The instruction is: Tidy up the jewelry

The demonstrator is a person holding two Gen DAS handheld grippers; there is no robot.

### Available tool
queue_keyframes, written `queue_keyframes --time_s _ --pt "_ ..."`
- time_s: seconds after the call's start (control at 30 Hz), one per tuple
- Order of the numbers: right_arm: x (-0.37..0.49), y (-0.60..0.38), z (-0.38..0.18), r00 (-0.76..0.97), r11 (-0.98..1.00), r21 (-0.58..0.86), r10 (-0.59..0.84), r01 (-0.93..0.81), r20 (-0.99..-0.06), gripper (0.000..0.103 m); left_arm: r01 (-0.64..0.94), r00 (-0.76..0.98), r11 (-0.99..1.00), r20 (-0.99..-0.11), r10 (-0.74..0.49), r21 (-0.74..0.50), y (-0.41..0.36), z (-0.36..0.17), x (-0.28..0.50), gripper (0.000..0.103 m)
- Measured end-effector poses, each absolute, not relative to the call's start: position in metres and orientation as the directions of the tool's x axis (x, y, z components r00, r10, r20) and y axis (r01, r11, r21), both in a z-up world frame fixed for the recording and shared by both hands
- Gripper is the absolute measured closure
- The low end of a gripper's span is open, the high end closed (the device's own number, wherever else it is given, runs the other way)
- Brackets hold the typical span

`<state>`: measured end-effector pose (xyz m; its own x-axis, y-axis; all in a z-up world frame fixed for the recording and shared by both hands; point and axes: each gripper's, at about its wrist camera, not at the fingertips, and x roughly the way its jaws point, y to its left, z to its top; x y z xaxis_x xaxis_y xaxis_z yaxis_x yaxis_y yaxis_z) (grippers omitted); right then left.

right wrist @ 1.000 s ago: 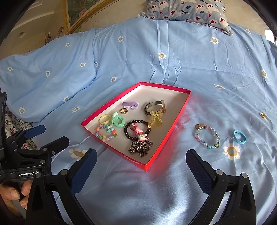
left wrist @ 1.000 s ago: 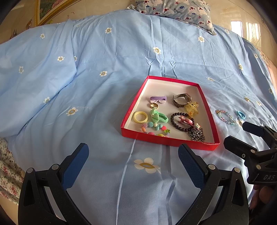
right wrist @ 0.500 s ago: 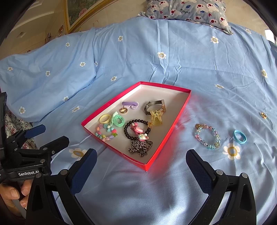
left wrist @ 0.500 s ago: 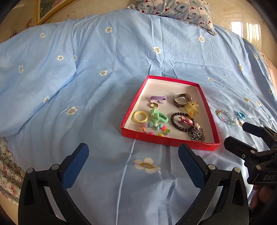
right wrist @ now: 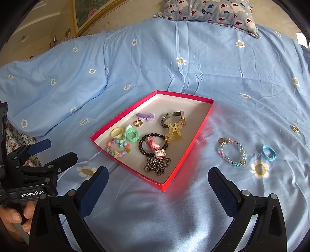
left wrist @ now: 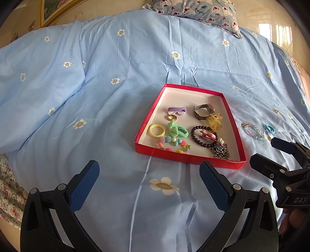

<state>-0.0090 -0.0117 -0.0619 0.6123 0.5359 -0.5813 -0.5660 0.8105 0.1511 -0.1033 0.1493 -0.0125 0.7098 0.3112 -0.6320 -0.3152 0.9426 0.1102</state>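
Note:
A red tray [left wrist: 144,128] [right wrist: 190,147] lies on the blue bedspread with several pieces inside: a watch [left wrist: 204,111], a dark bead bracelet [right wrist: 150,144], a chain [right wrist: 157,165], a yellow ring [left wrist: 157,130], a green hair tie [right wrist: 132,134]. A pastel bead bracelet [right wrist: 232,152] [left wrist: 253,131], a blue hair tie [right wrist: 268,152] [left wrist: 269,129] and a small gold piece [right wrist: 295,128] lie on the bedspread right of the tray. My left gripper [left wrist: 149,178] is open and empty in front of the tray. My right gripper [right wrist: 158,180] is open and empty near the tray's front right corner.
The flowered blue bedspread [left wrist: 108,120] covers the whole bed and bulges at the left. A patterned pillow [right wrist: 211,9] lies at the far end. A floral sheet [left wrist: 7,195] shows at the left edge. Each gripper shows in the other's view, the right one [left wrist: 271,157] and the left one [right wrist: 56,153].

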Motion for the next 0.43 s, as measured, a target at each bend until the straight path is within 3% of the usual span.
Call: queue_keyframes --time_s 0.43 --pt "-0.0017 -0.0144 -0.0646 0.595 0.805 0.171 0.545 -0.568 -0.590 0.000 -0.305 0.708 0.945 -0.636 0.308 0.119 0.1441 -0.0115 -0.0984 0.000"
